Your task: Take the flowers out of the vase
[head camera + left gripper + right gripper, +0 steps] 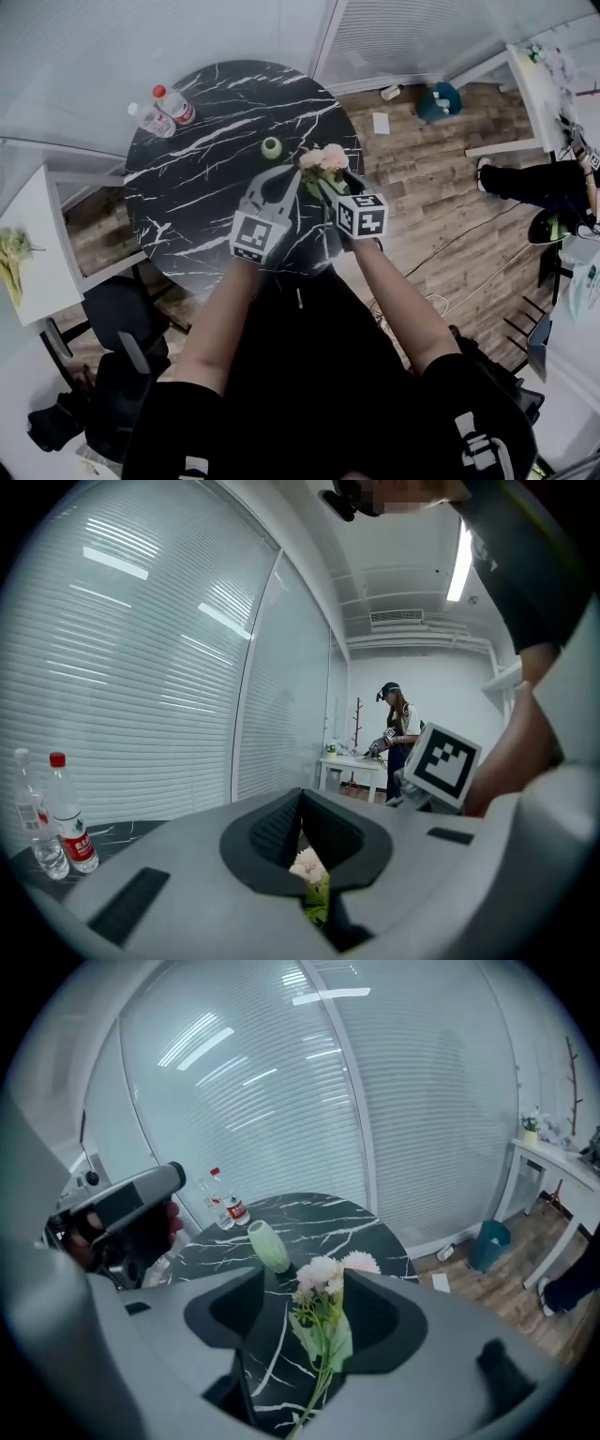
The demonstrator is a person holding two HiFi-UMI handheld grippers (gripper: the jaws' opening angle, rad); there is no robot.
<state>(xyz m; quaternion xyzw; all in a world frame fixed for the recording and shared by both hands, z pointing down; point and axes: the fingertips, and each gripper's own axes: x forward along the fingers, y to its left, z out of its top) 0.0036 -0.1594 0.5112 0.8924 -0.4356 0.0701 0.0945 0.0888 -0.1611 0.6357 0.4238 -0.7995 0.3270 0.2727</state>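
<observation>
A small bunch of pink and white flowers [323,159] is up off the black marble table [187,206], out of the pale green vase [271,147]. The vase [269,1246] stands upright on the table beyond. In the right gripper view the flowers [323,1279] stand between the wide-apart jaws of my right gripper [309,1281]. The leaves lean on the right jaw, and the stems run down out of sight. My left gripper [289,174] reaches in beside the bunch. Its jaws [300,813] meet, and one bloom [307,864] shows through the slot below them. Whether a stem is pinched there is hidden.
Two water bottles [167,108] stand at the table's far left edge. A blue bin [439,100] sits on the wood floor beyond the table. A white side table [28,244] and a dark chair [122,309] are at the left. A person [534,183] is at the right.
</observation>
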